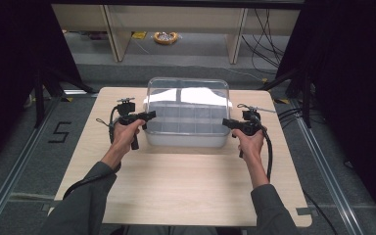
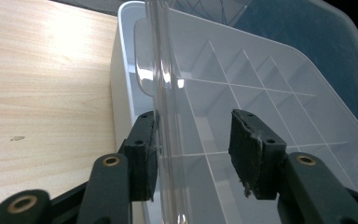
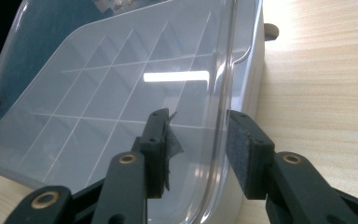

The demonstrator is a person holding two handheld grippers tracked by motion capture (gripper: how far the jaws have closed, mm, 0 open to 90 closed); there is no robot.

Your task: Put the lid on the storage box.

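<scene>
A clear plastic organizer box (image 1: 188, 120) sits on the far half of the light wooden table (image 1: 176, 186), toward twelve o'clock from the person, its inside split by a grid of white dividers (image 1: 188, 117). Its transparent lid (image 1: 188, 90) is raised, tilted up over the box. The left gripper (image 1: 144, 117) is at the box's nine o'clock side, held in the left hand (image 1: 126, 134); the right gripper (image 1: 227, 123) is at its three o'clock side, held in the right hand (image 1: 249, 142). In the left gripper view the lid's clear edge (image 2: 165, 93) runs up between the two black jaws: the left pad (image 2: 144, 163) lies against or just beside that edge, while the right pad (image 2: 249, 149) stands well apart from it, so the jaws are released, not clamped. In the right gripper view the lid's rim (image 3: 221, 116) also passes between the jaws, with a gap to the left pad (image 3: 161, 149) and only a narrow one to the right pad (image 3: 242, 149), so this gripper too is slack around the lid edge rather than grasping it. Both pads with torn lining show frayed bits at their faces
</scene>
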